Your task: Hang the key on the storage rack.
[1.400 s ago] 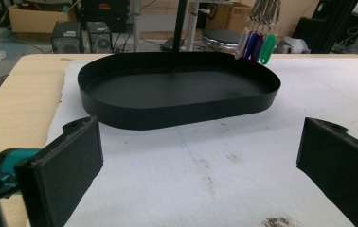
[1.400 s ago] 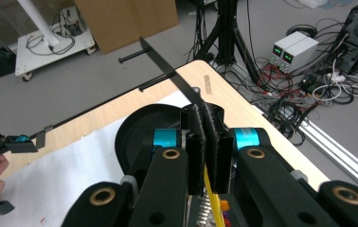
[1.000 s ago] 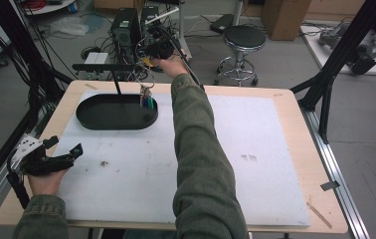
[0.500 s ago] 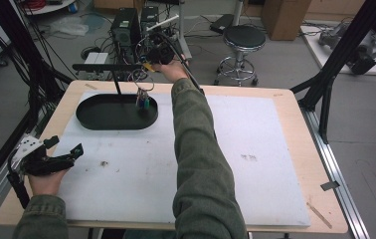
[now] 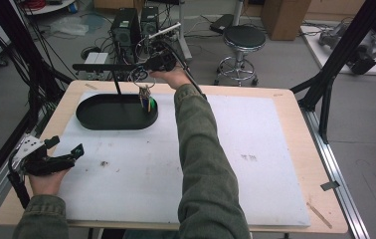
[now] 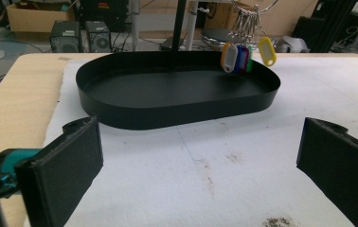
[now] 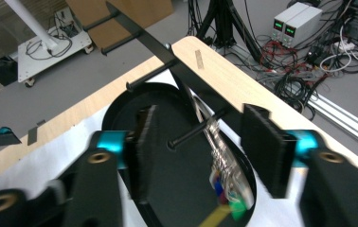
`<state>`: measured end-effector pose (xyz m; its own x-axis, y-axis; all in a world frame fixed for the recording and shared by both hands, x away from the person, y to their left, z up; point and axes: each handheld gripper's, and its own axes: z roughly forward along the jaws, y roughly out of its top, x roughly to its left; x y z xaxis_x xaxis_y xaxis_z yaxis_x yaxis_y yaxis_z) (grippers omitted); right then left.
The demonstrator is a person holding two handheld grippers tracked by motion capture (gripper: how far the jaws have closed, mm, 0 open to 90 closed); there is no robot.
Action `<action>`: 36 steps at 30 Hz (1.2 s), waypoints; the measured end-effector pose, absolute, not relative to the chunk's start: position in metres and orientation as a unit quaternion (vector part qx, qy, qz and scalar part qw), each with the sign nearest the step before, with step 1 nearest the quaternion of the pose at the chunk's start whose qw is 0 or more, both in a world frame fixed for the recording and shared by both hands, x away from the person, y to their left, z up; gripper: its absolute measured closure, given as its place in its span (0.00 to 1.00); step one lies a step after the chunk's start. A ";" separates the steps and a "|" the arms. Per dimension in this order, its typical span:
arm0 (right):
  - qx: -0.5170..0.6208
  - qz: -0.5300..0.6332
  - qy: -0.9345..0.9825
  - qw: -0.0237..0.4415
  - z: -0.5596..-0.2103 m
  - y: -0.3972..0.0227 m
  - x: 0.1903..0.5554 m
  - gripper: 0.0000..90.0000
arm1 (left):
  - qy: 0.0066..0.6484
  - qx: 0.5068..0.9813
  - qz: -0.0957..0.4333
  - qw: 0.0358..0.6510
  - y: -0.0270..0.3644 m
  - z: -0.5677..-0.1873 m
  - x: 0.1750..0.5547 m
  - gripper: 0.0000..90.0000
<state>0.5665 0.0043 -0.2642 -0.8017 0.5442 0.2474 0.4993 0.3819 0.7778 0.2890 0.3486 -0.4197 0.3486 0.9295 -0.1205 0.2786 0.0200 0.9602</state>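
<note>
While the keys [image 7: 224, 179] hang by their ring on a peg [image 7: 193, 132] of the black rack [image 5: 111, 66], the right gripper [image 7: 201, 151] sits at the far side of the table [image 5: 270, 164] with its jaws part open around that peg, and they have just been opening. No pad presses on the keys in the right gripper view; the ring and bunch lie between the jaws, nearer the right one, apparently untouched. So the step in hand reads as the release: keys hung on the rack, grip let go.

Keys' place: over the right end of the black tray [image 5: 91, 117], coloured tags [image 6: 236, 57] dangling just above its floor, far left part of the table. The rack's post rises from the tray and the bar runs left to right above it.

The left gripper [image 5: 51, 159] rests at the near left corner of the table, jaws wide open, nothing between them, pointing at the tray from well apart.

Next move, as a guess: draw the right gripper straight back off the peg, towards the near side, without hooking the ring or knocking the bar. Jaws need to stay spread so the pads clear the ring. A snag there could pull the keys off the peg or tip the rack.
</note>
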 end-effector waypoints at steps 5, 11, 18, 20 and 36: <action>0.333 0.473 0.813 0.065 -0.265 -0.002 0.558 0.17 | 0.482 0.628 0.310 0.526 0.349 -0.420 0.289 0.02; 0.351 0.451 0.816 0.087 -0.267 -0.009 0.550 0.01 | 0.482 0.628 0.311 0.526 0.348 -0.420 0.289 0.02; 0.362 0.422 0.827 0.083 -0.266 -0.021 0.542 0.00 | 0.482 0.629 0.312 0.525 0.348 -0.419 0.289 0.02; 0.362 0.420 0.828 0.088 -0.263 -0.025 0.538 0.00 | 0.482 0.628 0.312 0.525 0.348 -0.419 0.289 0.02; 0.368 0.409 0.827 0.115 -0.260 -0.067 0.505 0.00 | 0.484 0.630 0.311 0.522 0.348 -0.418 0.287 0.02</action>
